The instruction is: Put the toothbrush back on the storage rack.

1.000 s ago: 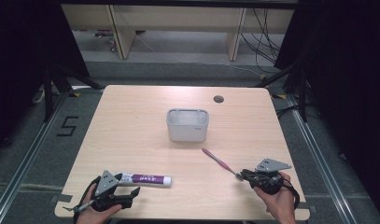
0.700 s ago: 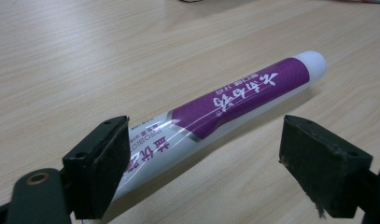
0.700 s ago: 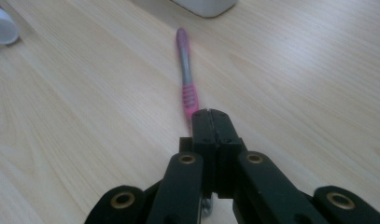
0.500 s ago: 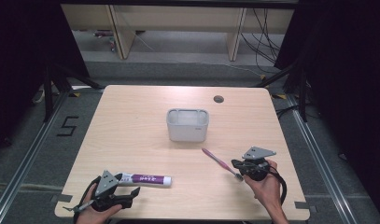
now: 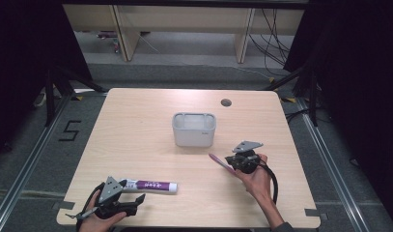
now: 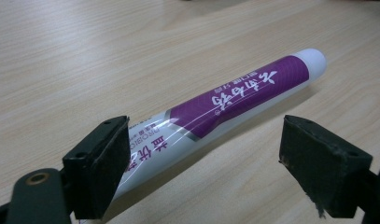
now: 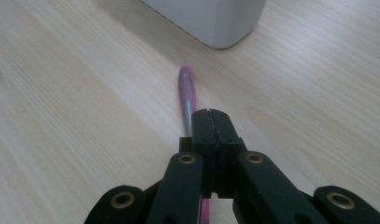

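Note:
A pink toothbrush (image 5: 217, 160) lies on the wooden table, in front of and to the right of a white bin (image 5: 194, 130). My right gripper (image 5: 232, 163) is over its near end with the jaws shut flat together. In the right gripper view the toothbrush (image 7: 186, 91) runs out from under the tip of my right gripper (image 7: 210, 114) toward the bin (image 7: 211, 18). A purple-and-white toothpaste tube (image 5: 150, 185) lies at the front left. My left gripper (image 5: 135, 199) stands open by its tail end. The tube (image 6: 234, 98) passes between the wide-apart jaws of the left gripper (image 6: 204, 154).
The table (image 5: 136, 135) has a round cable hole (image 5: 226, 102) near its back edge. Dark frame legs and floor rails stand to both sides of the table. Shelving legs and cables are on the floor beyond it.
My right hand has moved forward and left across the table until the gripper sits over the toothbrush's near end. The toothbrush, the tube and my left gripper have stayed in place.

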Motion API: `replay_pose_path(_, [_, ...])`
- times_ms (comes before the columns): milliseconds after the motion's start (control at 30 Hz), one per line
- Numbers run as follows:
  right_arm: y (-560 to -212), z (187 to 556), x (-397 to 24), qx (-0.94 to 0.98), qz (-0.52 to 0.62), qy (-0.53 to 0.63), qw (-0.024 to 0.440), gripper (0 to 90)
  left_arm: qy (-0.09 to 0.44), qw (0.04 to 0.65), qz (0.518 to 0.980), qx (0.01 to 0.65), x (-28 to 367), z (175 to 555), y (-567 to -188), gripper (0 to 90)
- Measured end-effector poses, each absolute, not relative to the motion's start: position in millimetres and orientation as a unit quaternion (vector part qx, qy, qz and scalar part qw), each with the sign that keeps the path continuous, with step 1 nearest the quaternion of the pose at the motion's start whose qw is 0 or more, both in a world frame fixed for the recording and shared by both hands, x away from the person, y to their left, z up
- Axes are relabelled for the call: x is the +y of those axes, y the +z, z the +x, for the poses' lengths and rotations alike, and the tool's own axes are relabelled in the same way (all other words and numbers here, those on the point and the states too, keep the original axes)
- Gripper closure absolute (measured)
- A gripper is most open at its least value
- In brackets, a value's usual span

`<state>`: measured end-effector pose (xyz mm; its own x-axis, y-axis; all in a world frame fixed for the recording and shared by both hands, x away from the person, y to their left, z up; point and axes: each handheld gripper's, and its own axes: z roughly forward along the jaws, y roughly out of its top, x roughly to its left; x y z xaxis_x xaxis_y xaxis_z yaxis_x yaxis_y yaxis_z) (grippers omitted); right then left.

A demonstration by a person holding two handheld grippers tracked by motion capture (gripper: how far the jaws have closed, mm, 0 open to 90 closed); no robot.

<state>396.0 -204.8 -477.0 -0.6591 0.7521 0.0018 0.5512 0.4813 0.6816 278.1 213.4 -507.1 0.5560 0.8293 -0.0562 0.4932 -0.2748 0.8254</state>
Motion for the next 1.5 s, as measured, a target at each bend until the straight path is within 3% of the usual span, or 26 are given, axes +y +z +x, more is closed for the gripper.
replay_pose_path(833, [-492,434,-169,0.868,0.378,0.281,0.159,90.0,0.201,0.424,0.774,0.425,214,278,-506,16.2])
replay_pose_path(1500, [-489,409,-146,0.899,0.331,0.263,0.117,89.7,0.202,0.426,0.773,0.424,215,277,-505,16.2])
